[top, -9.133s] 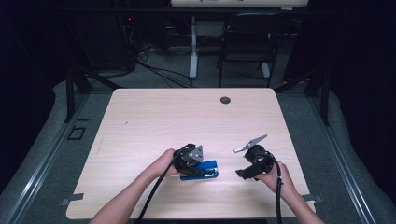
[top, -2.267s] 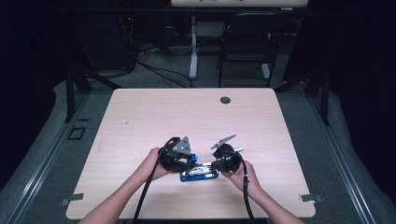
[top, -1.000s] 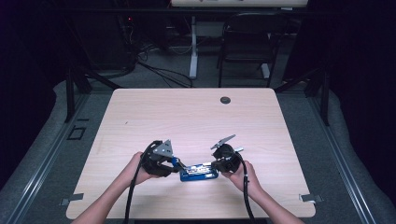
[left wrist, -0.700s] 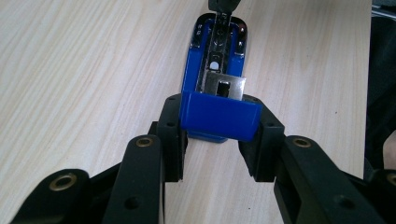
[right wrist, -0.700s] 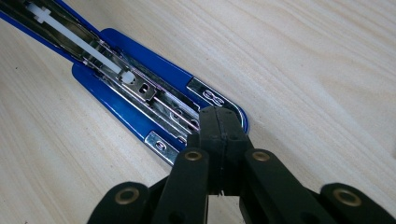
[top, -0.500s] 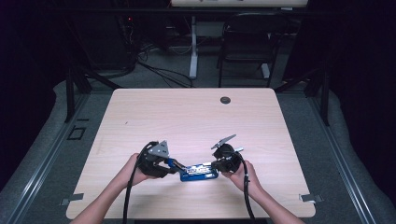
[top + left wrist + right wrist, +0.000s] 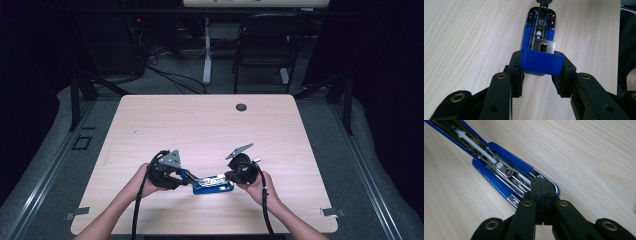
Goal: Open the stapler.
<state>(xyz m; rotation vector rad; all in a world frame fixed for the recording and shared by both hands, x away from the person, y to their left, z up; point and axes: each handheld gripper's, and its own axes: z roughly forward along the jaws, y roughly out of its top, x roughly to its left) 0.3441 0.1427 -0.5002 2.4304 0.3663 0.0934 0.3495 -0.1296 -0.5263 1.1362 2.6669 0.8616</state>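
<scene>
I had the blue stapler (image 7: 213,184) lying near the front edge of the bench (image 7: 200,120), roughly at its middle, opened out flat with its metal staple track facing up. My left hand-held gripper (image 7: 540,75) was clamped on the blue top cover at one end, a pad on either side of it. My right hand-held gripper (image 7: 540,192) had its jaws fully closed, their tips pressed down on the shiny front end of the base.

The likeliest trouble, as I judged it, was the cover slipping out of the left pads, since they held smooth plastic only near its edge; a pull at an angle would free it and let it snap back. The right tips also rested on slick metal, so a sideways push could skid them off and let the whole stapler slide across the bench.

The high view showed both my hands (image 7: 142,180) and where the stapler lay on the bench, but not how the jaws stood. The left gripper view showed the grip on the cover; the right gripper view showed the white pusher in the track (image 7: 496,164).
</scene>
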